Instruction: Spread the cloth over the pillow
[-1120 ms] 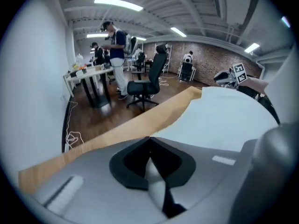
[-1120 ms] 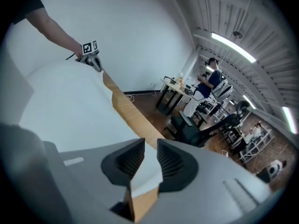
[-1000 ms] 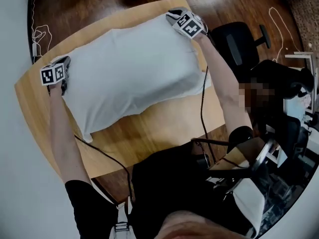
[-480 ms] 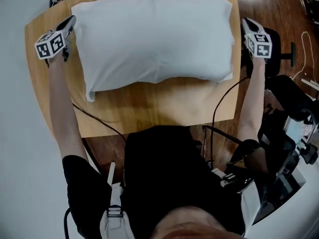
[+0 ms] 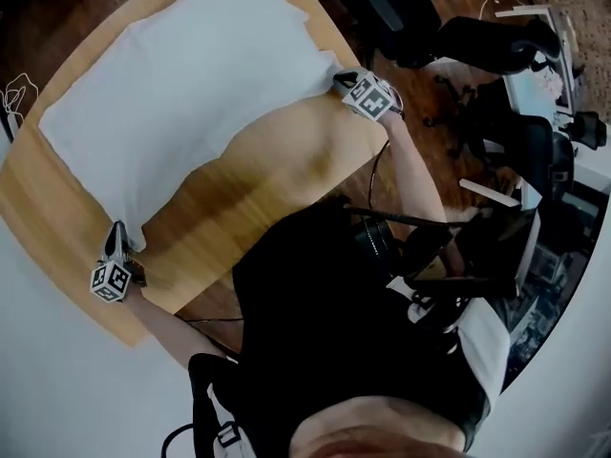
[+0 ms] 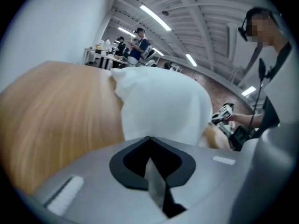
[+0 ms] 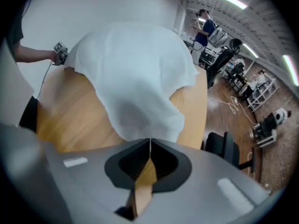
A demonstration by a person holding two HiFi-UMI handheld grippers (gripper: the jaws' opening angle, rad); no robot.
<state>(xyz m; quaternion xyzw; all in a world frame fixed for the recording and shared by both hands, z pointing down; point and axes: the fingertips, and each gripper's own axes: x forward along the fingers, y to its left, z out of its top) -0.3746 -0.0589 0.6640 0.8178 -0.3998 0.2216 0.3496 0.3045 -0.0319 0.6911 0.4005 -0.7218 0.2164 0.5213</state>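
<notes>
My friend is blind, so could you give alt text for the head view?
A white cloth lies spread on a wooden table; the left gripper and right gripper, jaws shut, pinch its two near corners.

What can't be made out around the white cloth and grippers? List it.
Pillow: every view, indistinguishable under the white cloth on the light wooden table.
Pinch on cloth: gripper views, shut left gripper and right gripper bodies hide its edge.
Cloth's far end: head view, top edge cuts it.
</notes>
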